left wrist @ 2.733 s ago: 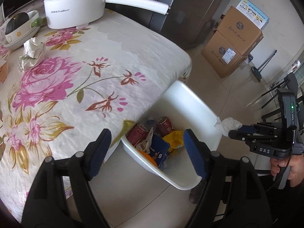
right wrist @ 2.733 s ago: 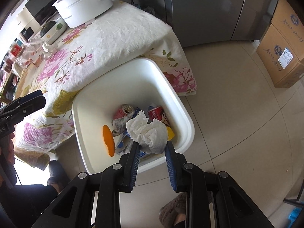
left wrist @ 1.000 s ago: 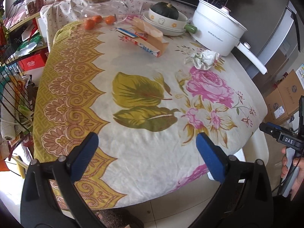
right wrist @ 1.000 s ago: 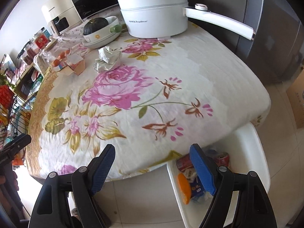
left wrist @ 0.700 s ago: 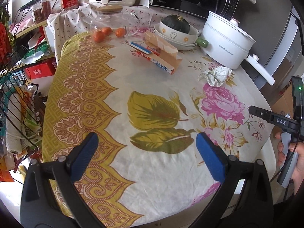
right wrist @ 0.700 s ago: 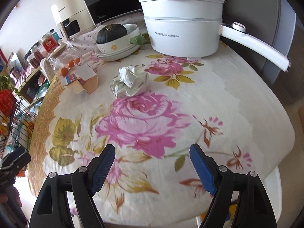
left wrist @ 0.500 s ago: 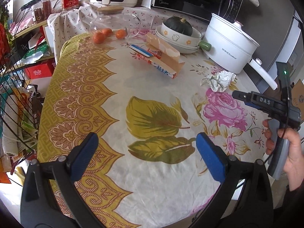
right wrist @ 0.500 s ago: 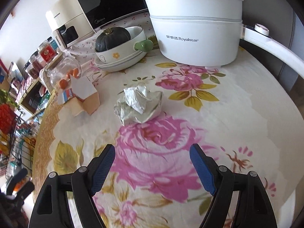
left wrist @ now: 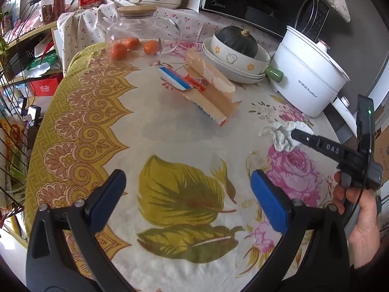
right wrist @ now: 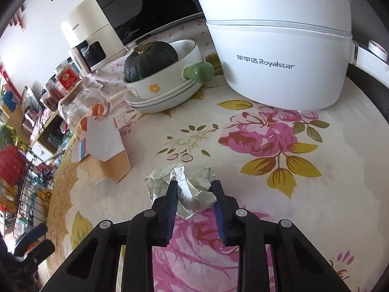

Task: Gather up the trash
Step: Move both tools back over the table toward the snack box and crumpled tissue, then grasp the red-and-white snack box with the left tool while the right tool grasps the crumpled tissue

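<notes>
A crumpled wad of white paper (right wrist: 188, 194) lies on the flowered tablecloth (right wrist: 255, 231), in front of the white pot. My right gripper (right wrist: 194, 186) has its blue pads on both sides of the wad; its jaws are closing and the pads touch the paper. The left wrist view shows the same wad (left wrist: 279, 135) at the tip of the right gripper (left wrist: 297, 135), held by a hand (left wrist: 359, 209). My left gripper (left wrist: 188, 177) hangs open over the yellow leaf print, with nothing between its fingers. A torn brown carton (left wrist: 211, 95) lies farther back.
A white electric pot (right wrist: 279, 56) with a long handle stands just behind the wad. Stacked bowls holding a dark squash (right wrist: 150, 60), a glass jar (left wrist: 141, 29) with oranges, a microwave (left wrist: 262, 2) and a wire rack (left wrist: 9, 146) at the left ring the table.
Both grippers swung from the white bin to over the table. The right gripper came down onto the paper wad and its wide jaws narrowed around it.
</notes>
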### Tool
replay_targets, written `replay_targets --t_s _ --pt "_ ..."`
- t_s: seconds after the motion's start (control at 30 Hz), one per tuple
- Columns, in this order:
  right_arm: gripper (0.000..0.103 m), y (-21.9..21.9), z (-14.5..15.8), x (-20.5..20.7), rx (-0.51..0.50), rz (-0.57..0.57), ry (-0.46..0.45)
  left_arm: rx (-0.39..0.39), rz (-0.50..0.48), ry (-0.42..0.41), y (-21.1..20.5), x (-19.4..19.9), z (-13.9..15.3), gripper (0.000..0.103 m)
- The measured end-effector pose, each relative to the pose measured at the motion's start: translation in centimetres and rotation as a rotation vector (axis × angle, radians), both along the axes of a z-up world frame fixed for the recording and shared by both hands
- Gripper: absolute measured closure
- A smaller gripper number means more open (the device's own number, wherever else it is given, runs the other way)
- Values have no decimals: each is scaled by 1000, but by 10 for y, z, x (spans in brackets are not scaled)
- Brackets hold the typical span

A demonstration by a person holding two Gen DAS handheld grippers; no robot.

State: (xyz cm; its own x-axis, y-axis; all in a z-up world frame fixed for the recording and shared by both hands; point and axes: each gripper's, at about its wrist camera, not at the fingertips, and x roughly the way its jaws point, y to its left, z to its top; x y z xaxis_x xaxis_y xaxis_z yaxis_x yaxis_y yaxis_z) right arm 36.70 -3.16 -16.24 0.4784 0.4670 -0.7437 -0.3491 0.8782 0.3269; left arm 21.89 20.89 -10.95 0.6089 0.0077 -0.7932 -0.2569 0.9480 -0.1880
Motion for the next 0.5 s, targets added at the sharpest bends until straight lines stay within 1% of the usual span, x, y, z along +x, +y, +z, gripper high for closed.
replay_targets --t_s 0.1,0.17,0.2,0.3,0.43,0.5 --pt "78 -11 -1 -7 15 29 -5 4 -2 -3 -9 24 -4 1" --pt "79 -17 -2 -5 11 33 11 -7 13 -10 -14 44 -7 1" --pt "79 -21 -1 -4 24 29 16 -16 22 -13 -15 51 -9 1" --pt "79 -28 4 -3 31 35 12 -55 84 -31 -13 76 -16 1" --pt "79 -33 4 -1 33 41 11 -109 177 -68 -5 97 -25 1" --pt "79 -35 2 0 28 40 14 -139 214 -93 -1 102 -27 4"
